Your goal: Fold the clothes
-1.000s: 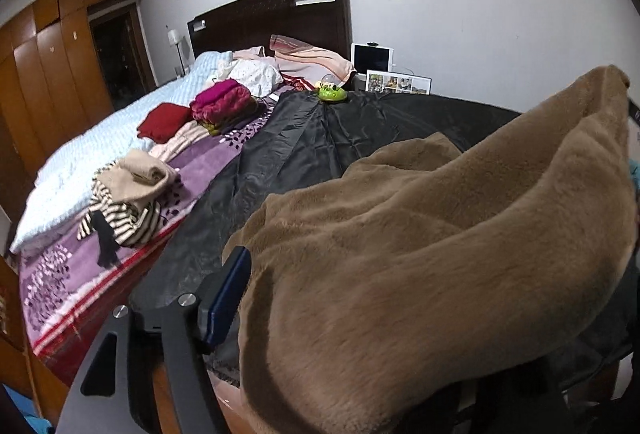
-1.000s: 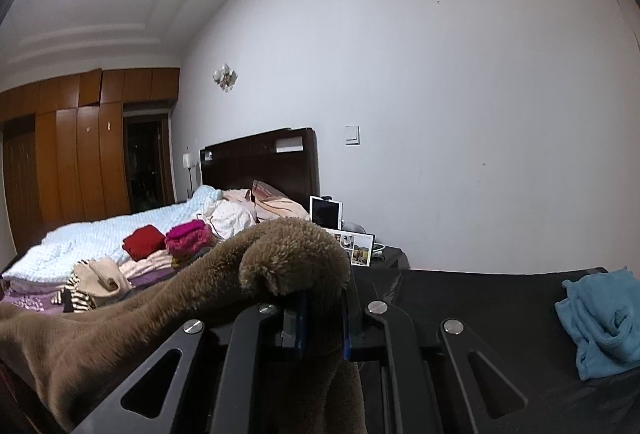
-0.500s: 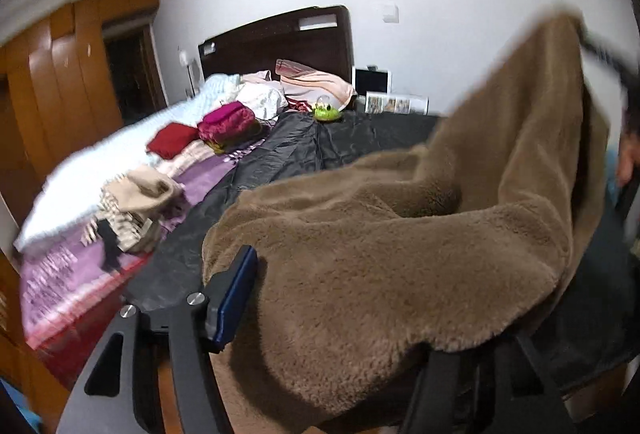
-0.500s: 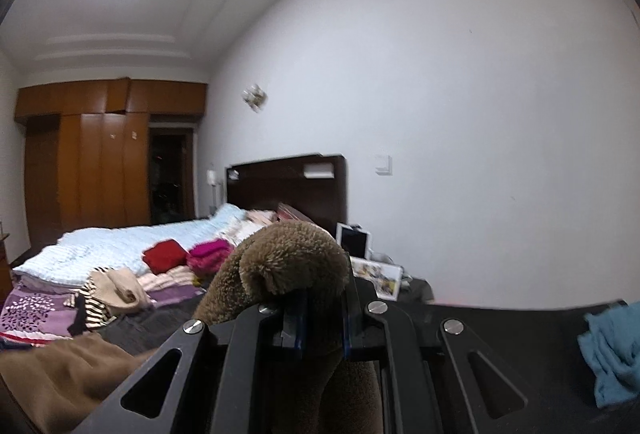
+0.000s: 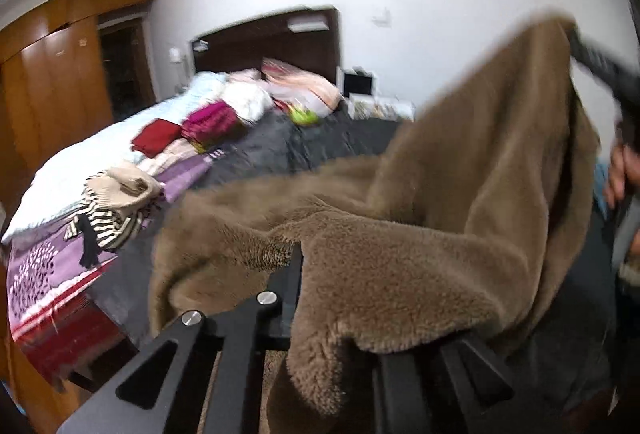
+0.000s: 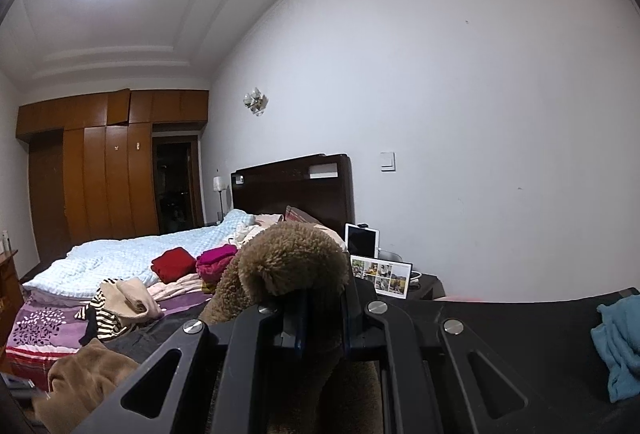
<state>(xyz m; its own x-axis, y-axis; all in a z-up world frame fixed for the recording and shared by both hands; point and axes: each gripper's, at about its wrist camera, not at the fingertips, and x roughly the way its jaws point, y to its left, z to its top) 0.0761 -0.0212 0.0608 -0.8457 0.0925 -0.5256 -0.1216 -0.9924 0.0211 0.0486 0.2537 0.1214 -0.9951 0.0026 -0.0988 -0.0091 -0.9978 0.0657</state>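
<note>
**Both grippers pinching the fleece — lifting it off the dark sheet**

I am holding the brown plush fleece garment (image 5: 420, 234) at two points. My left gripper (image 5: 296, 294) is clamping down to nearly shut on a near edge of the pile; the fabric is draping over the fingers, so I cannot see how deep the bite goes. My right gripper (image 6: 320, 318) is pinched tight on a bunched fold, and in the left wrist view it is raising that corner high at far right. The rest of the garment is sagging between the two grips above the black sheet (image 5: 280, 146), near the bed's edge.

The risk I am watching — a shallow left bite slipping out of the thick pile as I spread the grippers apart, dropping that edge. The hanging bulk could also drag and bunch on the sheet.
</note>
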